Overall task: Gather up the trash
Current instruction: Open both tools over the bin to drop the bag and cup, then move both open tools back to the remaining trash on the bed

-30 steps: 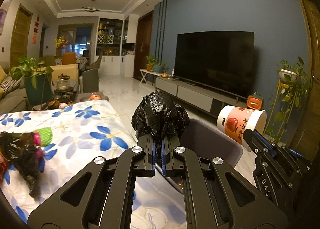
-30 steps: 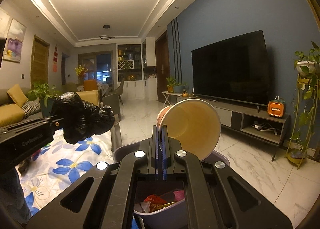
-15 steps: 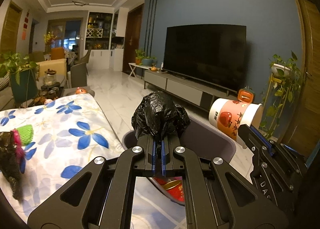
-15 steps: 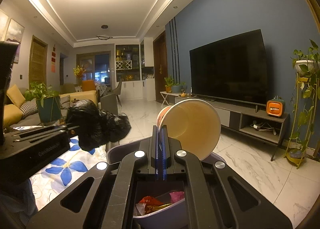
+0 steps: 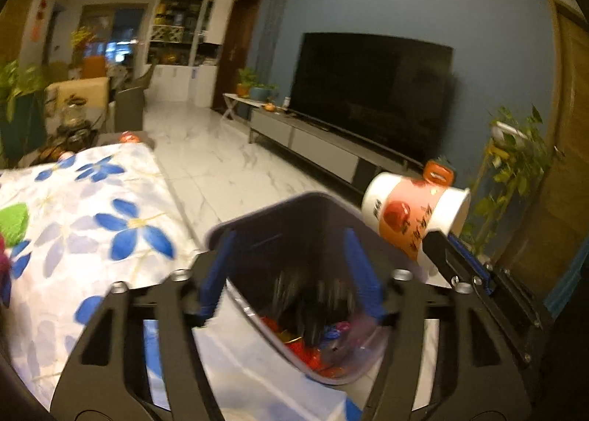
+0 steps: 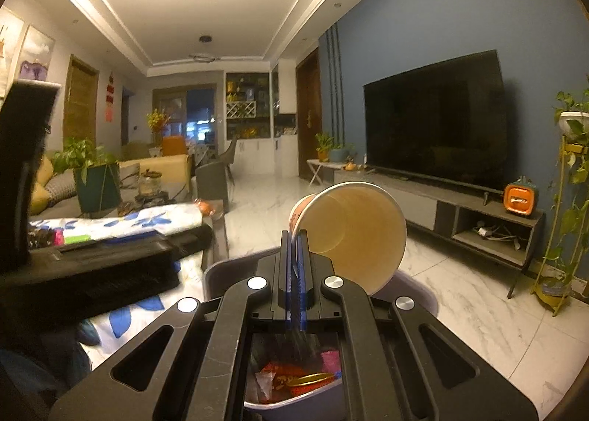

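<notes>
**Left tongs released over the bin; right tongs clamped on a paper cup**

From my left wrist view, the left gripper (image 5: 291, 273) stands over the grey trash bin (image 5: 257, 222) with its blue-padded fingers (image 5: 215, 270) spread wide and nothing between them. A black bag (image 5: 316, 303) shows as a dark, motion-blurred mass inside the bin, lying on or just above red and orange wrappers (image 5: 305, 351) at the bottom (I cannot tell whether it is touching them). The bin sits on the floor just beside the edge of the table with its blue-flower cloth (image 5: 121, 225). At the far left edge of that cloth, part of a green item (image 5: 13, 216) is visible.

On the right of the same view, the right gripper (image 5: 447, 248) holds a paper cup (image 5: 412, 214), white with red-orange printing, tilted on its side near the bin's right rim.

From my right wrist view, the right gripper (image 6: 293, 255) has its jaws pressed together on the rim of the paper cup (image 6: 353, 233), whose open mouth faces the camera and shows a plain tan interior. The cup hangs above the trash bin (image 6: 217, 273); below the jaws I see the bin's contents, including the dark bag (image 6: 291, 343) and the wrappers (image 6: 294, 376). The left gripper (image 6: 121, 248) appears at the left as a black body, over the edge of the flowered cloth (image 6: 121, 314).
</notes>
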`<state>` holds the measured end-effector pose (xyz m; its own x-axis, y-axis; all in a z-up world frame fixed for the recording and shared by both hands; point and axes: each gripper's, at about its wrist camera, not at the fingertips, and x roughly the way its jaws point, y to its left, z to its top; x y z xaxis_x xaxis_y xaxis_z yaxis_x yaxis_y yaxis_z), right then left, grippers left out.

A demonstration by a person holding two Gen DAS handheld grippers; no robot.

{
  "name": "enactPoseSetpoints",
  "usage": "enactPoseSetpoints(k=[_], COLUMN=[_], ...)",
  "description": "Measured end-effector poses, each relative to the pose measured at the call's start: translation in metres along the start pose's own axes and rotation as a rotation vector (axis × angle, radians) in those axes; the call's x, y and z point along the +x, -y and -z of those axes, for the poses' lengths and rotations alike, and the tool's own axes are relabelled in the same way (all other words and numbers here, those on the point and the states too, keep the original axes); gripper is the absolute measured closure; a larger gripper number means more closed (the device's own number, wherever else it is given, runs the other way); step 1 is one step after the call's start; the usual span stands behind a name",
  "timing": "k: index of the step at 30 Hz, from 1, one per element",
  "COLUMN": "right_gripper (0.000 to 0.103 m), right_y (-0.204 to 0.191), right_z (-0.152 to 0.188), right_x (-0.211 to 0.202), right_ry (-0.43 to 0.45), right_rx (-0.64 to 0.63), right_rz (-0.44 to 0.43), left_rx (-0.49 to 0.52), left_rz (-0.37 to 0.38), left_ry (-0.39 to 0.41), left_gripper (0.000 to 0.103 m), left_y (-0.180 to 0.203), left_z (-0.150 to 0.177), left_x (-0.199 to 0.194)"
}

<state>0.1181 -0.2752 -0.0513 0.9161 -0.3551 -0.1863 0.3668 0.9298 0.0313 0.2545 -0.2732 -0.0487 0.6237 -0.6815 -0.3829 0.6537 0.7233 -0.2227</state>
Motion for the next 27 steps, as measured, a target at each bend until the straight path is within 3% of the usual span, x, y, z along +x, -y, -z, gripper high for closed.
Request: enactPoseSetpoints(k=[4,6,7,8,12,19,27], right_gripper=[0.099,0.069,0.047,0.044,0.043,0.033,0.026], right_y=[-0.005,-0.007,-0.008,-0.008,-0.011,-0.025,-0.052], right_z=[0.005,0.008,0.009,0.009,0.007,0.004,-0.002], right_x=[0.014,0.017,0.016,0.015,0.012,0.001,-0.016], right_ry=[-0.051,-0.060,-0.059,-0.051,-0.063,-0.080,-0.091], right_rx=[-0.008,-0.009,-0.006,0.000,-0.004,-0.026,-0.042], right_rz=[-0.019,-0.018,-0.020,-0.023,-0.006,0.018,-0.021], left_rx=[-0.070,-0.088,-0.087,-0.085,-0.095,-0.128,-0.161], left_rz=[-0.076,-0.133,-0.160,-0.191,-0.292,-0.371,-0.447], left_ry=[0.028,0.062,0.076,0.093,0.156,0.202,0.219], left_gripper=[0.023,0.018,0.017,0.015,0.010,0.006,0.006], left_y=[-0.025,-0.037,-0.040,-0.042,-0.055,-0.065,-0.078], left_z=[-0.001,-0.002,-0.002,-0.003,-0.001,0.006,0.014], left_x=[-0.017,-0.031,-0.036,-0.043,-0.073,-0.114,-0.160])
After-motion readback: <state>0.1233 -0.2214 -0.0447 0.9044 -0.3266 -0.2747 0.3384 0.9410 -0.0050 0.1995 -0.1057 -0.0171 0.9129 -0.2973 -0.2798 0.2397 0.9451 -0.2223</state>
